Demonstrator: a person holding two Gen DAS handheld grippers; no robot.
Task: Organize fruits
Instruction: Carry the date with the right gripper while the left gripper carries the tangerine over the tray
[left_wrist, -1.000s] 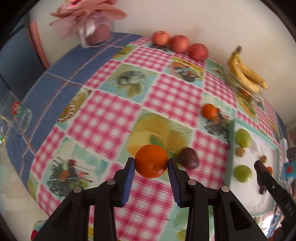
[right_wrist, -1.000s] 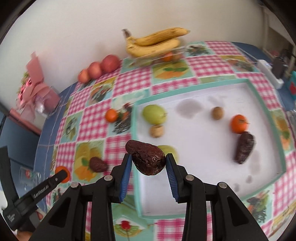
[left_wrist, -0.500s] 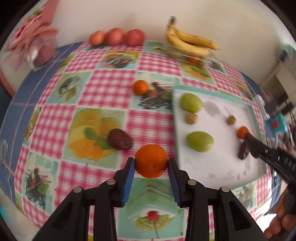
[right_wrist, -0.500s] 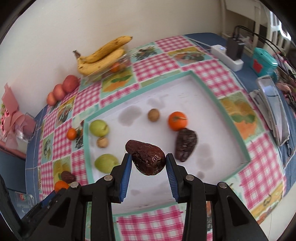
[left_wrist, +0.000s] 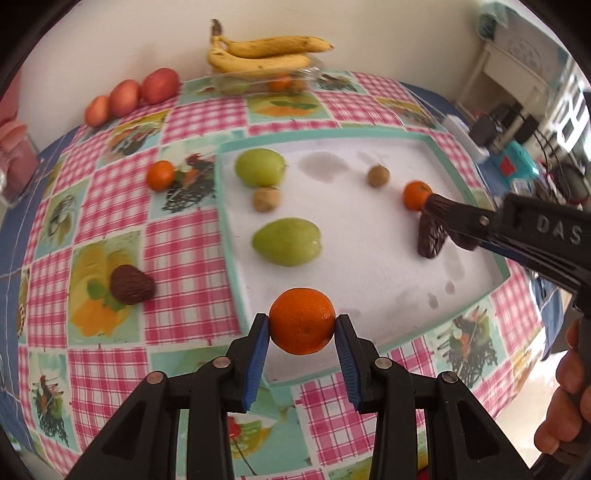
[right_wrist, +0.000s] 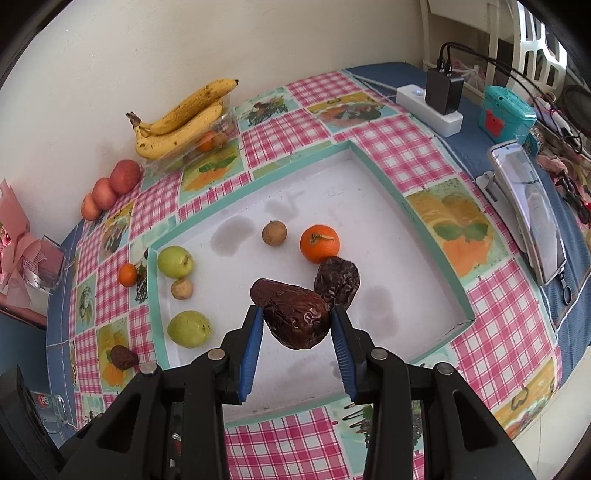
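In the left wrist view, the left gripper (left_wrist: 302, 325) pinched a tangerine (left_wrist: 302, 320) between its blue pads at lower centre. It sat over the near rim of the white, teal-edged tray (left_wrist: 373, 258). A second tangerine (left_wrist: 416, 194) lay in the tray toward the upper right, so the held fruit's likely place was up and to the right of the left gripper.

In the right wrist view, the right gripper (right_wrist: 296, 328) pinched a wrinkled brown avocado (right_wrist: 291, 317) at lower centre. Its long axis ran from upper left to lower right. Another dark avocado (right_wrist: 338, 280) lay in the tray just beyond it, upper right of the held one, touching the tangerine there. The right gripper was the nearer of the two to that pair.
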